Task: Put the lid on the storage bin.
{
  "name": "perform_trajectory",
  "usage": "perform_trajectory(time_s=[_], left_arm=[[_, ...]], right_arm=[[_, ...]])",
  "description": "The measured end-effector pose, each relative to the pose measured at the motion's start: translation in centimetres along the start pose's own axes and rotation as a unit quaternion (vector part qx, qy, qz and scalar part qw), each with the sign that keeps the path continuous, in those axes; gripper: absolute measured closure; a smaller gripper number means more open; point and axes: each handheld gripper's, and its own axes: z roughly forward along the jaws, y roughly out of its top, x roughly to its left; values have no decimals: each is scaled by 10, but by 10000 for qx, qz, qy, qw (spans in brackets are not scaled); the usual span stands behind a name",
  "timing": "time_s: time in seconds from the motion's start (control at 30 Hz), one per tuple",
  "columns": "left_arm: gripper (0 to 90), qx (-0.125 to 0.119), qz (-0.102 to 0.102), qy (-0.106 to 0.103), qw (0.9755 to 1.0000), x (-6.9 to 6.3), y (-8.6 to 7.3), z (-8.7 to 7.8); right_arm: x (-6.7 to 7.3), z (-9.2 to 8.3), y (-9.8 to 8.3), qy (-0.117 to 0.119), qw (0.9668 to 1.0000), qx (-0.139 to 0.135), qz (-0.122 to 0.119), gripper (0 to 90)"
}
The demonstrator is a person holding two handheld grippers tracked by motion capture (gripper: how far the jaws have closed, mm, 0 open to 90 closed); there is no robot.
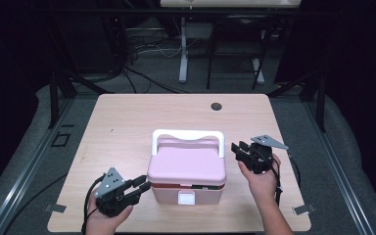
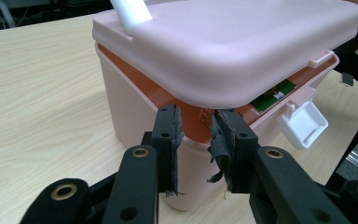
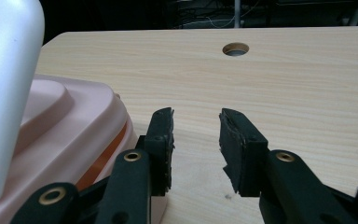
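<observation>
the pink box (image 1: 186,169) looks stiff, light and smooth, best held by its white handle (image 1: 188,134), with left gripper (image 1: 139,185) and right gripper (image 1: 239,148) both empty, jaws apart.

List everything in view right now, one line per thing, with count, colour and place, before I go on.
table: one, light wood, centre of the high view
cable hole: one, dark, far side of the table
box: one, pink, near the middle of the table, lid ajar
handle: one, white, on the box's far edge
latch: one, white, on the box's near face
left tongs: one, black, open, at the box's left near corner
right tongs: one, black, open, right of the box
hands: two, holding the tongs at the near edge
</observation>
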Motion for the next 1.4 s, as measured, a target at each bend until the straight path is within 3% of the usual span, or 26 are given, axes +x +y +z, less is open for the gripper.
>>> perform_trajectory(time_s=[0.33, 1.1, 1.4], left_arm=[[709, 209, -2, -47, 9998, 1, -3, 1], [707, 393, -90, -41, 9992, 4, -13, 1], [684, 204, -250, 67, 9995, 12, -14, -2]], right_arm=[[0, 0, 0, 7, 10000, 23, 7, 647], [-1, -1, 0, -6, 10000, 3, 14, 640], [-3, -1, 0, -13, 10000, -39, 33, 637]])
